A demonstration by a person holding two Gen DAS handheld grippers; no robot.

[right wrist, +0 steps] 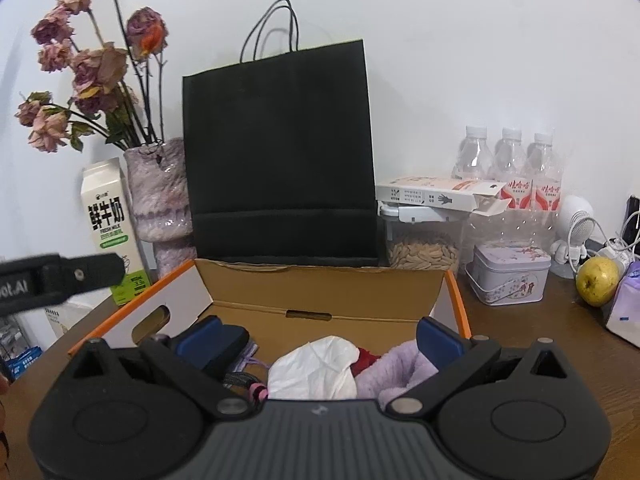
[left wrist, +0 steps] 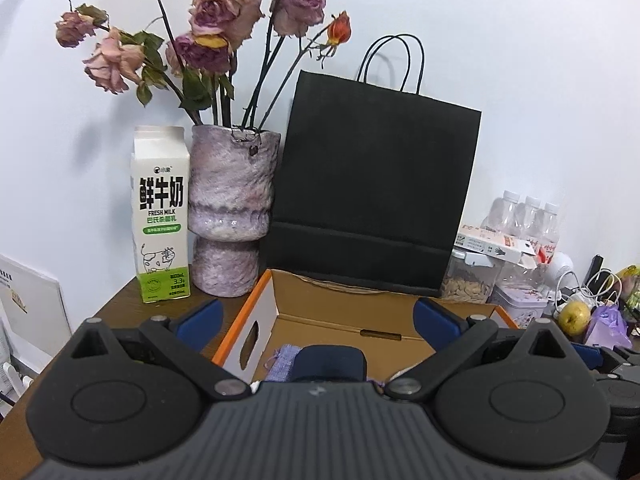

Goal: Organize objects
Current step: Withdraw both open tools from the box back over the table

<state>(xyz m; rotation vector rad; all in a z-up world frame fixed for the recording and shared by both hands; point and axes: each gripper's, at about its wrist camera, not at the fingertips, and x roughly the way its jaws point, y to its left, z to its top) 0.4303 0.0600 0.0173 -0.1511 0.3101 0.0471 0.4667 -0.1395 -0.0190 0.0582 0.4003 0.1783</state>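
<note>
- While both grippers hang over the open cardboard box (right wrist: 320,292), the left gripper (left wrist: 316,320) has its blue fingers (left wrist: 200,318) spread wide with nothing between them.
- Likewise the right gripper (right wrist: 318,336) is spread wide and holds nothing.
- Inside the box lie a dark blue case (left wrist: 328,362), a small lilac pouch (left wrist: 280,362), a white plastic bag (right wrist: 316,368), a red item (right wrist: 366,358) and a lilac cloth (right wrist: 400,376).
- Behind the box a black paper bag (right wrist: 280,152) stands upright against the wall.
- To its left a mottled purple vase (left wrist: 232,208) holds dried roses (left wrist: 220,12), with a milk carton (left wrist: 160,216) just beside it.
- To the right of the bag sit a clear jar of seeds (right wrist: 424,252), a flat white box (right wrist: 436,198) on its lid, three water bottles (right wrist: 510,160), a patterned tin (right wrist: 510,274) and a yellow-green fruit (right wrist: 598,280) on the brown table (right wrist: 540,340).
</note>
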